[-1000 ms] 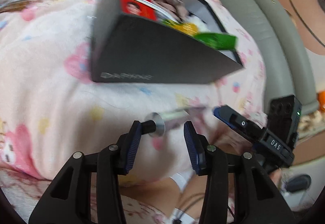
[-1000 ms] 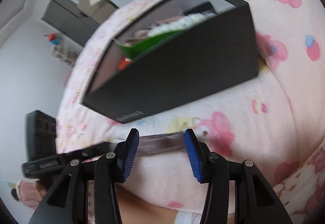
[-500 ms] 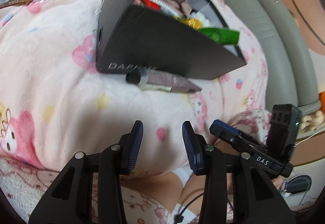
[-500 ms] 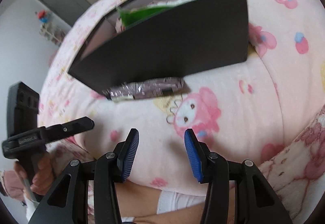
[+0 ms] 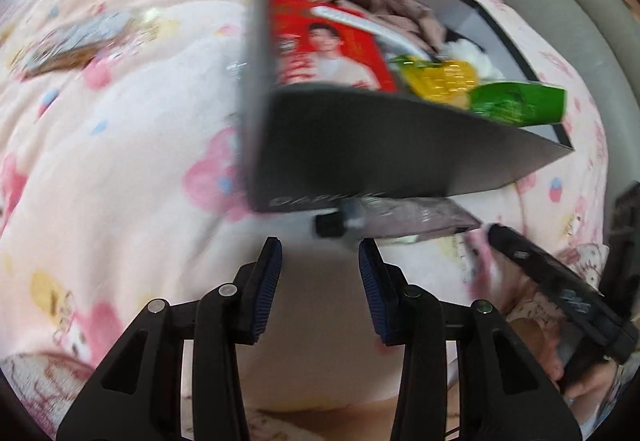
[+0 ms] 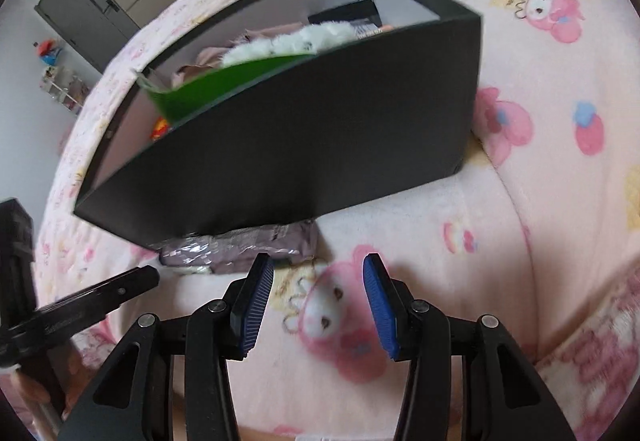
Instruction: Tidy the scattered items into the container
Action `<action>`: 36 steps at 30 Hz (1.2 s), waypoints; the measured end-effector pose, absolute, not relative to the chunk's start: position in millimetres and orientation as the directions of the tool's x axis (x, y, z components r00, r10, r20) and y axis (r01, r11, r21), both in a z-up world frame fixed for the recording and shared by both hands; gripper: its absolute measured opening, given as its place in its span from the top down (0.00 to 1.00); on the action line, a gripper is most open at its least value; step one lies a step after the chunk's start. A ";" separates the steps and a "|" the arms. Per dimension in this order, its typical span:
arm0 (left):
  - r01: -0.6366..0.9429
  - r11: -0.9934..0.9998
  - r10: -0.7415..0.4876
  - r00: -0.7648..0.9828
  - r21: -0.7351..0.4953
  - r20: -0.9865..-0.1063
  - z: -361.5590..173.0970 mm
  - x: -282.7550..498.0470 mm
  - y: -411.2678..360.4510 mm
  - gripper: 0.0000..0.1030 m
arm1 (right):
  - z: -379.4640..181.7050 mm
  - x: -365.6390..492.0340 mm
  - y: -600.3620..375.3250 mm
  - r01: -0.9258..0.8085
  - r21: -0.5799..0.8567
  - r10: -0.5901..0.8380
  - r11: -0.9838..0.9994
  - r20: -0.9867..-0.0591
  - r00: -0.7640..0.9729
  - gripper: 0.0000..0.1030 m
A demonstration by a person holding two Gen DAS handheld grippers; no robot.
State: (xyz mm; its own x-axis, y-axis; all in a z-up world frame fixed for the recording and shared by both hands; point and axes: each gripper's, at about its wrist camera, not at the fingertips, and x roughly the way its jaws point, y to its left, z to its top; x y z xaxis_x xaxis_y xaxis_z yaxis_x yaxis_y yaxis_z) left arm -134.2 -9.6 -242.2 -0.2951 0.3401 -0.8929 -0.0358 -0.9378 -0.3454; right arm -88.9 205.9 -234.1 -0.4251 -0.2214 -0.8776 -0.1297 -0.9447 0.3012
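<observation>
Tongs have neared the tube again.

Not much is legible here tbh. The black box has pale lettering low on its near wall by the left corner, but it's too blurred to make out. The red packet inside has white markings near a man's photo, also unreadable.

Bright, soft, even daylight; shadows faint. Left wrist view heavily motion-blurred: black box lettering smeared, blanket print soft. Right wrist view sharper. Strong fisheye bending, dark vignette at corners.
</observation>
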 end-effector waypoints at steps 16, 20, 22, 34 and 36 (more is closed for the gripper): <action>0.009 -0.843 0.505 -0.331 -0.538 -0.797 -236.5 -125.8 -27.5 0.74 | -226.1 -88.3 201.5 0.023 0.543 -0.492 -0.839 -0.740 -0.459 0.57; 0.074 -0.854 0.462 -0.345 -0.515 -0.817 -240.2 -126.4 -38.5 0.74 | -201.1 -81.5 204.8 -0.002 0.403 -0.345 -0.915 -0.786 -0.513 0.57; 0.100 -0.845 0.471 -0.325 -0.525 -0.820 -248.8 -127.9 -44.4 0.74 | -204.2 -89.2 209.6 -0.040 0.351 -0.286 -0.935 -0.818 -0.499 0.57; 0.117 -0.813 0.510 -0.328 -0.570 -0.795 -253.3 -127.7 -49.5 0.74 | -216.8 -100.5 211.9 0.003 0.526 -0.477 -0.851 -0.770 -0.423 0.57; 0.119 -0.798 0.535 -0.313 -0.591 -0.785 -252.3 -119.4 -52.7 0.73 | -206.4 -91.8 214.0 0.029 0.531 -0.489 -0.847 -0.757 -0.434 0.57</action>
State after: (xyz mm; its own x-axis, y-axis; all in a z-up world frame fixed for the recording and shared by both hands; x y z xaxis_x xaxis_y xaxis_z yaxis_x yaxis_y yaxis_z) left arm -119.4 -52.7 -252.3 -0.3125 0.5352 -0.7848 0.1192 -0.7976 -0.5913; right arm -91.8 214.0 -206.4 -0.4343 -0.4889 -0.7565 0.0291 -0.8471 0.5307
